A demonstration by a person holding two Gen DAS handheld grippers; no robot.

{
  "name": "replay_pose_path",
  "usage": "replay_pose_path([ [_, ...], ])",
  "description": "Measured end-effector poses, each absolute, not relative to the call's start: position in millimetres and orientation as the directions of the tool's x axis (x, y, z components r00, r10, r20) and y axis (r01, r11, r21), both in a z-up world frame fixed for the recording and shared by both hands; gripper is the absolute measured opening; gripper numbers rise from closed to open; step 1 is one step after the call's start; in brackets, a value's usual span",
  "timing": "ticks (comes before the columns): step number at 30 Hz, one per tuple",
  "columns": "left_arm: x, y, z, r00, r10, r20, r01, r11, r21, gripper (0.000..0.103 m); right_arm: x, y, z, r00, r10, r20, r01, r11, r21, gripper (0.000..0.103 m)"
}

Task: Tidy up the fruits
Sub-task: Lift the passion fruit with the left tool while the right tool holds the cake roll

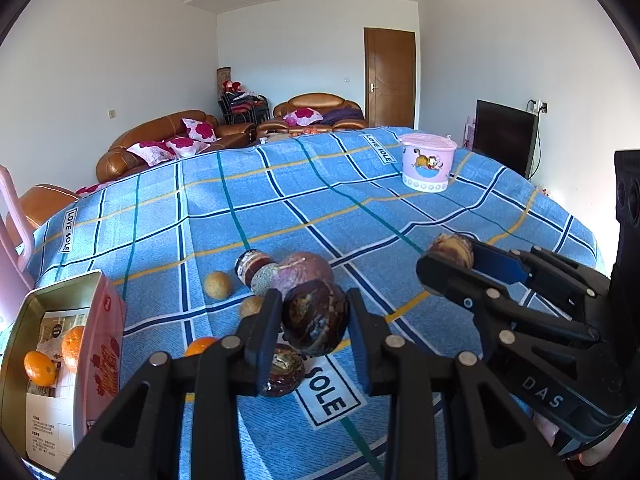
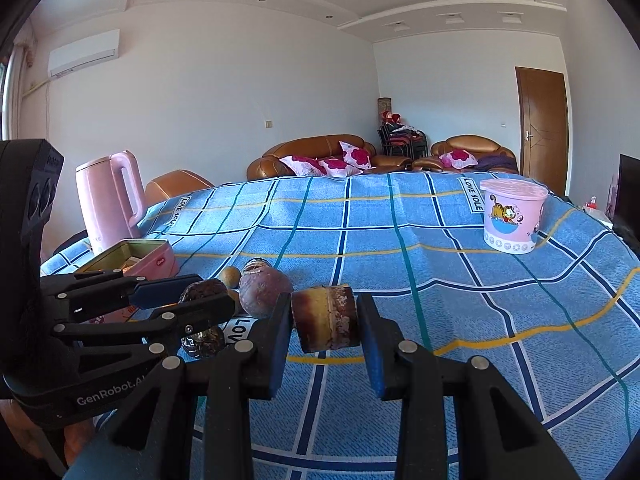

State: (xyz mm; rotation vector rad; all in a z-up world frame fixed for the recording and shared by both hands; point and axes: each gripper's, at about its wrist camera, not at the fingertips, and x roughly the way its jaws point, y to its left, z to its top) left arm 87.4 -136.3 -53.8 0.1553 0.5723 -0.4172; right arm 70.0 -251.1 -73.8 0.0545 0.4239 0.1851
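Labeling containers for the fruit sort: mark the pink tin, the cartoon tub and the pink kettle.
pink tin (image 1: 106, 332), left wrist view, on its outer side wall.
cartoon tub (image 2: 508, 216), right wrist view, on its front wall.
pink kettle (image 2: 100, 204), right wrist view, on its body.

Both cameras sit low over the blue checked cloth (image 1: 280, 200), looking along their own fingers toward the far brown sofa (image 1: 160, 136).

The left wrist view looks from nearer the pink tin (image 1: 100, 332), which lies at its lower left edge, with the pink bucket (image 1: 426, 166) far off to the right.

The right wrist view looks from farther right of the tin (image 2: 152, 260), closer to the bucket (image 2: 512, 216).

Each view catches the other gripper at its side; both share the cloth (image 2: 400, 240), sofa (image 2: 316, 152), bucket and door (image 1: 390, 76).
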Motion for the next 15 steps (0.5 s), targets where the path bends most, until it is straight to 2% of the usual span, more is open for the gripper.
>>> replay_pose_path([
  [15,80.1,-128.6,-48.2,0.795,-0.335,-0.506,0.4,0.916,0.022,0.034,58.7,-248.5,-71.6,0.918,0.195,-0.344,-0.185,0.981,0.062,0.035],
])
